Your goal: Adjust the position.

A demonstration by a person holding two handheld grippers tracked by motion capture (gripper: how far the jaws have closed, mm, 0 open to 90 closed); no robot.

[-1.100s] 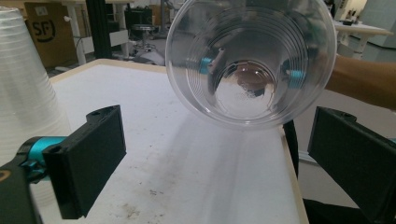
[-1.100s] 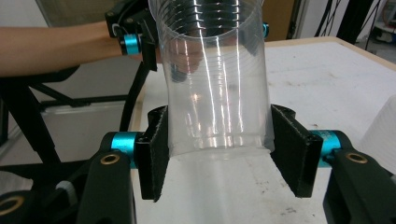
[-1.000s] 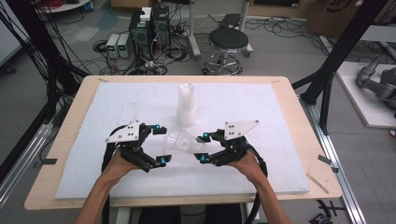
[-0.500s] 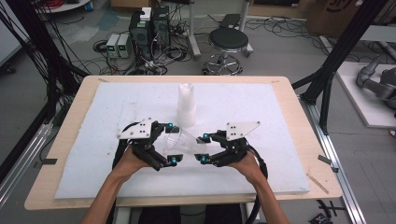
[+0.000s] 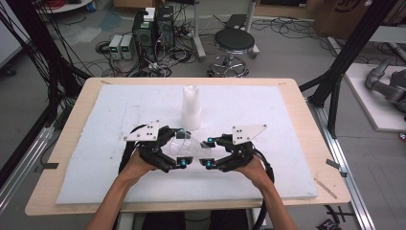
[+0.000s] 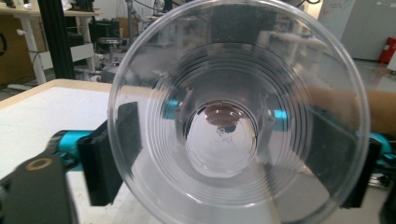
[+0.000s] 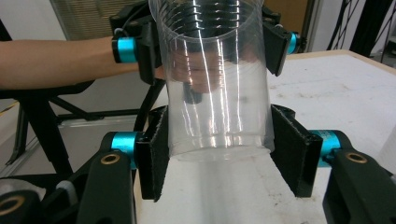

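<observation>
Left claw [image 5: 181, 146] pinches the rim end of a clear plastic cup [image 5: 189, 146], mouth facing its camera. The cup lies on its side above the white mat [image 5: 95, 143], mid-bench toward the near edge, spanning between both claws. Right claw [image 5: 208, 153] has its pads [image 7: 294, 149] at the cup's base end, touching or just beside the wall; can't tell if it's clamped. A stack of clear cups [image 5: 191, 108] stands upright just behind, toward the far edge.
</observation>
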